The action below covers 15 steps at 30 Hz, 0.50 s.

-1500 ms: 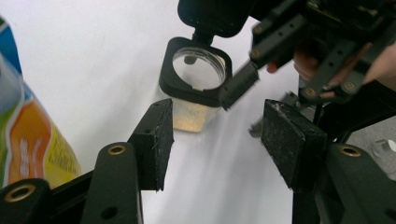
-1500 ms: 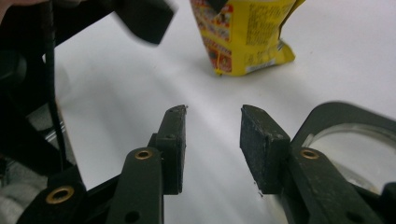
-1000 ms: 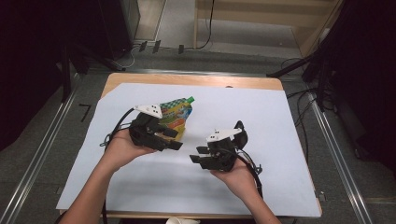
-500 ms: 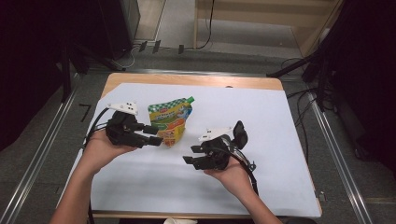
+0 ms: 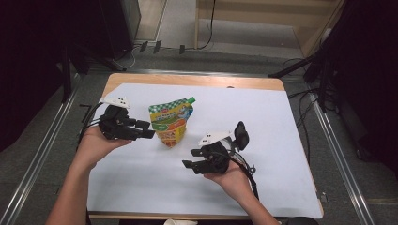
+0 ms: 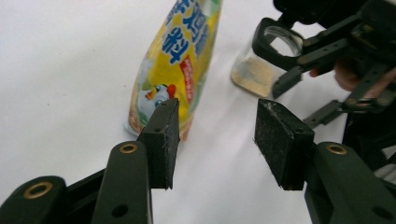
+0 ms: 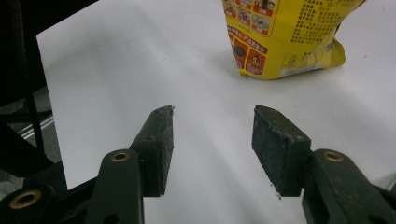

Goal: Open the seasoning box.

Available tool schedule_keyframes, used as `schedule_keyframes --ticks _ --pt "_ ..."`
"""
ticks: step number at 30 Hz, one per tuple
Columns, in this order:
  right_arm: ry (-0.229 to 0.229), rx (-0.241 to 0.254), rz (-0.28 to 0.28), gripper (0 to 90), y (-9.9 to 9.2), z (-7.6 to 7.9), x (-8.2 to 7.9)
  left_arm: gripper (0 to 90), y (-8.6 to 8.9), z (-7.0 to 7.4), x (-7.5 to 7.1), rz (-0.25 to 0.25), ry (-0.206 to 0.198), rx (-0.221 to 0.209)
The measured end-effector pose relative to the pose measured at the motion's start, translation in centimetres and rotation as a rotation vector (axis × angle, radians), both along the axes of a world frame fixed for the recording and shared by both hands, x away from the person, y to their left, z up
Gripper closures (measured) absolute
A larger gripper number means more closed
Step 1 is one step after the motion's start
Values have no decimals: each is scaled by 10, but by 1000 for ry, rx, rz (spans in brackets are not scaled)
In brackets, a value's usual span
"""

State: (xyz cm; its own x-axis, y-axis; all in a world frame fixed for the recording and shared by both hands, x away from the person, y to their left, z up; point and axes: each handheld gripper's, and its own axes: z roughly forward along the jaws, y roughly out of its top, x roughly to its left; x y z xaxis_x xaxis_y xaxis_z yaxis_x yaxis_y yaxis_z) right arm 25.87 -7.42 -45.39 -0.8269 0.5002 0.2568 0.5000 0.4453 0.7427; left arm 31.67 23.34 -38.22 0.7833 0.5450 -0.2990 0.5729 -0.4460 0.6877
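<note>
Right now my two tongs are both empty. My left gripper (image 5: 149,131) has its jaws apart, though they have just been closing in a little with nothing between them. My right gripper (image 5: 188,166) has its jaws apart too, just opened wider, over bare white sheet (image 5: 281,122).

One pouch (image 5: 172,123) stands near the middle of the sheet, just past my left gripper's tips and well clear of my right. From my left gripper view the pouch (image 6: 180,65) sits ahead and a bit to the left of the pads, not touching them. From my right gripper view I see its printed back and crimped bottom corner (image 7: 285,42).

I judge it a soft film bag with a green cap at one top corner: light, squashy, likely slick on its glossy faces and apt to tip if nudged. I would pinch it across the flat upper part, near the stiff spout, where the walls lie close together, or on the sealed side edge, not on the bulging belly.

Count: one pouch, one white sheet, one wooden table (image 5: 197,80), two grippers.
</note>
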Motion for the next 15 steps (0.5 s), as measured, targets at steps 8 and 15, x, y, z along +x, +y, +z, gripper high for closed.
schedule_keyframes --ticks 8,15 --pt "-10 6 2 492 1 -2 0 568 -12 -6 13 17 -23 -18" --pt "-7 21 -17 489 -5 -6 -1 647 -23 -18 19 11 -44 2"
